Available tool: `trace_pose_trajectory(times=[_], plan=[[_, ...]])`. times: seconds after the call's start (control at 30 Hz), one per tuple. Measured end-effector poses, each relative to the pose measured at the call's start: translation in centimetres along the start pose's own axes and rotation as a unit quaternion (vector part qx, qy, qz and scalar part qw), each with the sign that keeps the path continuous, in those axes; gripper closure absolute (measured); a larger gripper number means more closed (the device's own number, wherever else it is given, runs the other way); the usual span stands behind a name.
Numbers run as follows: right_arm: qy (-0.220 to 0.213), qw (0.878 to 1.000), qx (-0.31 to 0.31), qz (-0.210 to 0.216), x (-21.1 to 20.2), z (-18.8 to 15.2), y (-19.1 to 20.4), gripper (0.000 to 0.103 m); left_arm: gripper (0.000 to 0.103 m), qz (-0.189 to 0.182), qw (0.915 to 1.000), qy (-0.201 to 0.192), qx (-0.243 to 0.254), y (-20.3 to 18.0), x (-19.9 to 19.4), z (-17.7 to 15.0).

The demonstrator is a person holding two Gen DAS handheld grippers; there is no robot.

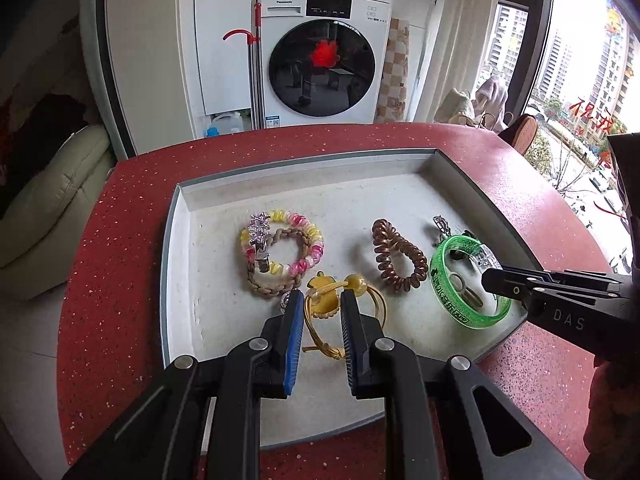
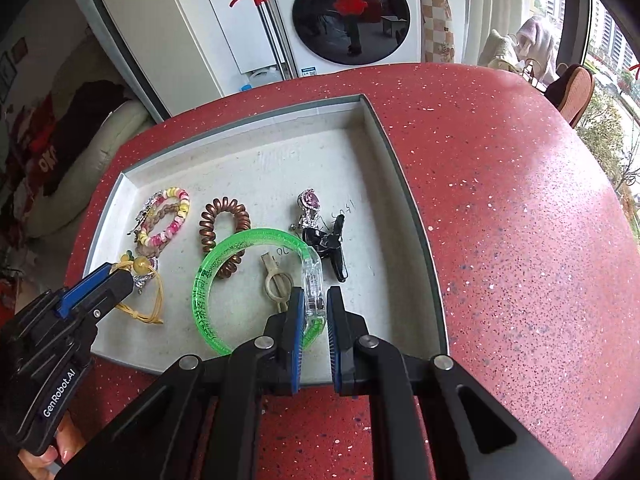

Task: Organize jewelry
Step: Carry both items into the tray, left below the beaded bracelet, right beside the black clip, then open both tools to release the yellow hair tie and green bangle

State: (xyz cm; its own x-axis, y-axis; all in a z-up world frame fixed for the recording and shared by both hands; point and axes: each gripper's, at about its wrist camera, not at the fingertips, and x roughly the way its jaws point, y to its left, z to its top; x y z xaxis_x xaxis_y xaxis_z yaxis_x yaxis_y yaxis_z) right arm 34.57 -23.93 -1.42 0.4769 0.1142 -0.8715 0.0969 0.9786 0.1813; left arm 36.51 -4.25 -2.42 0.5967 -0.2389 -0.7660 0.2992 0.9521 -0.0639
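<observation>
A shallow white tray lies on a red speckled table. My left gripper is shut on a yellow hair tie with an apple charm, low over the tray's near left side; its cord loop trails onto the tray floor. My right gripper is shut on the clear clasp section of a green translucent bangle, at the tray's near right. The bangle leans over a brown spiral hair tie.
Also in the tray: a pastel spiral bracelet with a braided band and silver clip, a pink gem pendant, a black clip, a beige ring piece. Red tabletop stretches right. A washing machine stands beyond.
</observation>
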Motion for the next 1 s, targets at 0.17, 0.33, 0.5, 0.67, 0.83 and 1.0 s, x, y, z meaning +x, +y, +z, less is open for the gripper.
trace_pose_trajectory(times=[0.17, 0.33, 0.5, 0.67, 0.83, 1.0], plan=[[-0.013, 0.999, -0.005, -0.034, 0.5, 0.7, -0.2, 0.091, 0.066, 0.019, 0.9998, 0.008, -0.001, 0.0, 1.1, 0.1], [-0.017, 0.999, -0.015, -0.038, 0.8, 0.7, 0.2, 0.091, 0.066, 0.035, 0.9992, 0.013, 0.012, -0.1, 1.9, -0.4], [-0.010, 0.999, -0.028, -0.038, 1.4, 0.0, 0.9, 0.091, 0.066, 0.040, 0.9989, 0.017, 0.016, 0.0, 2.4, -0.6], [-0.011, 0.999, -0.029, -0.040, 1.4, -0.2, 1.0, 0.091, 0.066, 0.036, 0.9989, 0.015, 0.025, 0.0, 2.3, -0.6], [-0.010, 0.999, -0.033, -0.038, 1.4, -0.3, 1.1, 0.091, 0.066, 0.045, 0.9984, 0.011, 0.030, -0.3, 2.3, -0.5], [-0.018, 1.000, -0.019, -0.011, 0.8, 0.0, 0.4, 0.083, 0.066, 0.054, 0.9981, -0.005, 0.029, -0.6, 1.4, -0.6]])
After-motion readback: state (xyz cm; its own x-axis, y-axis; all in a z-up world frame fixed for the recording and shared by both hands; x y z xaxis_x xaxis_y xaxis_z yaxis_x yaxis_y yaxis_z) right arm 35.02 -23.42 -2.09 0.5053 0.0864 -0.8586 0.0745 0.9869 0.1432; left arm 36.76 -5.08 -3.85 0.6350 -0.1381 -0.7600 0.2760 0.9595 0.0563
